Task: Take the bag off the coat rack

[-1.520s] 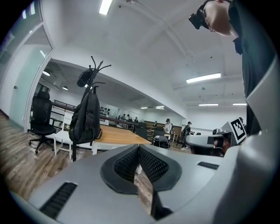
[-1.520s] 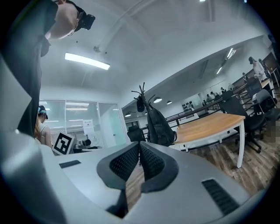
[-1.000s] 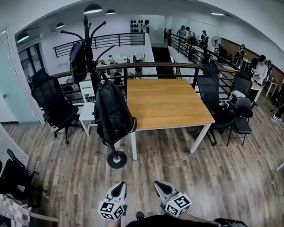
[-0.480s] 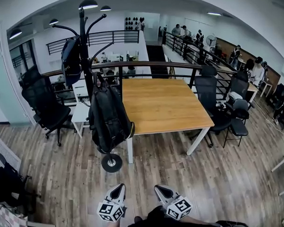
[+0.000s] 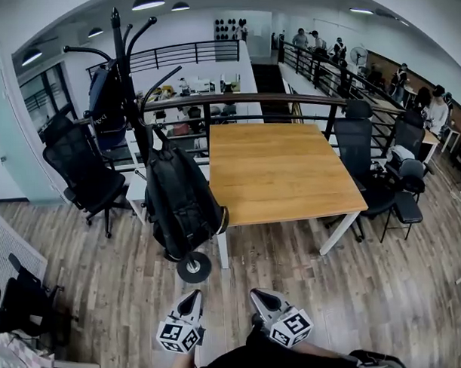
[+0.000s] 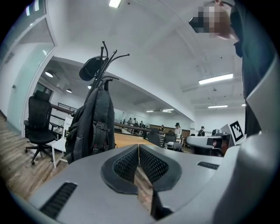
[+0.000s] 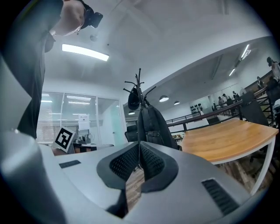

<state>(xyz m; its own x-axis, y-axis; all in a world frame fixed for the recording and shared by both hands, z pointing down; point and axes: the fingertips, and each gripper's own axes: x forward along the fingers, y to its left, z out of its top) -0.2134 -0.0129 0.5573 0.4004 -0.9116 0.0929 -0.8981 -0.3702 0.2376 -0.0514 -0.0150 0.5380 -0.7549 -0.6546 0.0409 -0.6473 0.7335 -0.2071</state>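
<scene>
A black backpack (image 5: pixel 182 200) hangs from a hook of the black coat rack (image 5: pixel 130 92), whose round base (image 5: pixel 193 267) stands on the wood floor. A second, dark blue bag (image 5: pixel 105 97) hangs higher on the rack's far side. My left gripper (image 5: pixel 191 299) and right gripper (image 5: pixel 258 297) are held side by side low in the head view, both shut and empty, a short way in front of the rack's base. The left gripper view shows the backpack (image 6: pixel 92 127) ahead to the left of the shut left gripper (image 6: pixel 138 148). In the right gripper view the backpack (image 7: pixel 152 124) hangs just beyond the shut right gripper (image 7: pixel 139 145).
A wooden table (image 5: pixel 279 170) with white legs stands right of the rack. Black office chairs sit at left (image 5: pixel 79 166) and right (image 5: pixel 366 167). A black railing (image 5: pixel 235 104) runs behind. A folded black item (image 5: pixel 19 300) rests at far left. People stand in the background.
The rack, backpack and table have grown a little larger and shifted in the head view as the person walked closer. Both grippers stay shut, side by side.
</scene>
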